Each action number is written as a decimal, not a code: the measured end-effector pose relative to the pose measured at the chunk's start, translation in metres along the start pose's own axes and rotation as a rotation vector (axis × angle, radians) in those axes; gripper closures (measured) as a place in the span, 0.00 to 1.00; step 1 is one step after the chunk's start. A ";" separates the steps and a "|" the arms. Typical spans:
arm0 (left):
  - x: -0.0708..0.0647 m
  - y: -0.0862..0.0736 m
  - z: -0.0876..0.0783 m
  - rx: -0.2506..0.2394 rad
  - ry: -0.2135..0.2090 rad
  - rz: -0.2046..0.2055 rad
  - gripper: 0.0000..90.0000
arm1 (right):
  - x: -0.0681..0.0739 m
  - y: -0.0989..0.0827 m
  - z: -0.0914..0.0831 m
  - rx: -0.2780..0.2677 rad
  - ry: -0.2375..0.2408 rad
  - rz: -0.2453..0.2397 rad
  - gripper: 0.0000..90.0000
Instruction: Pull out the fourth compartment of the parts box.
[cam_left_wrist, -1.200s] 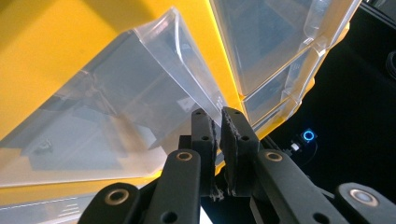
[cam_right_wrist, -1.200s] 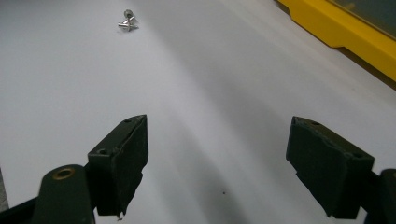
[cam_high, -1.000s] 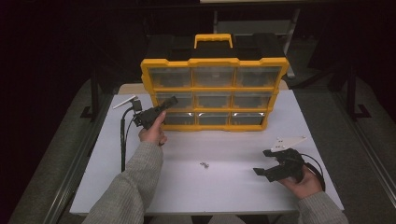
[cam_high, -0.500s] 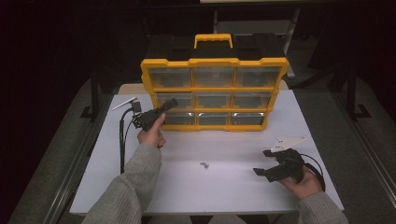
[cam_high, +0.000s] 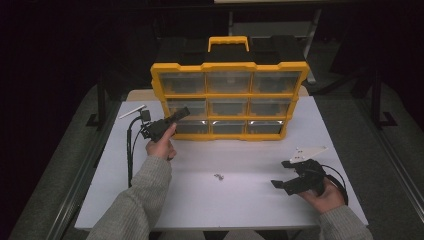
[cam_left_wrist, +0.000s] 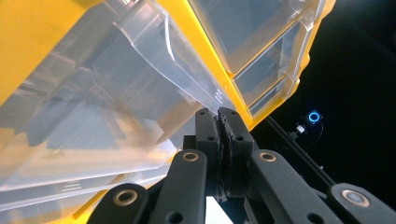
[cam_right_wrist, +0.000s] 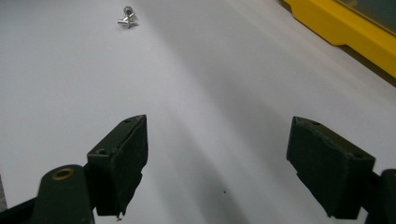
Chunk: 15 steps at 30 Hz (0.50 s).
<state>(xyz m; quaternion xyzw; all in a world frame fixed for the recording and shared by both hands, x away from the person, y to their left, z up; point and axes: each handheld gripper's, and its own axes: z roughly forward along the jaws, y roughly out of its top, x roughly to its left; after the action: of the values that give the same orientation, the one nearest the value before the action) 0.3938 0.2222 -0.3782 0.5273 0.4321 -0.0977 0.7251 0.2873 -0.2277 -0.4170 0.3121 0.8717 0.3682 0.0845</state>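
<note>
Drawers in organizer hold little (contents unclear).

Small metal bits too tiny to identify, drawer contents blurred

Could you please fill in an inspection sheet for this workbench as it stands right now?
Surface: white table, mostly bare.
Job's things: yellow drawer organiser upright at the back, clear drawers in three rows; small metal screws lie loose mid-table.
Clutter: nothing seen.
Grippers: left gripper shut on the lip of a clear drawer in the left column; which row cannot be told. Right gripper open, over bare table, apart from the screws.
Cables: black cable hangs from the left gripper to the table; another loops by the right hand.
Surroundings: dark room, black frame behind the table.
</note>
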 end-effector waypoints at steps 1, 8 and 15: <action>0.000 -0.001 -0.001 0.002 -0.002 0.001 0.97 | 0.000 0.000 0.000 0.001 0.001 0.000 0.22; -0.002 -0.003 -0.003 0.003 -0.009 0.001 0.97 | 0.001 0.000 0.000 0.003 0.000 0.001 0.22; -0.005 -0.006 -0.006 0.007 -0.019 0.006 0.98 | 0.001 0.000 0.001 0.008 0.001 0.000 0.22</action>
<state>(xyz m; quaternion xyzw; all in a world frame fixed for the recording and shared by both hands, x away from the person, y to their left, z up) 0.3845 0.2236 -0.3791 0.5301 0.4234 -0.1017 0.7276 0.2868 -0.2268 -0.4174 0.3121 0.8732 0.3650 0.0830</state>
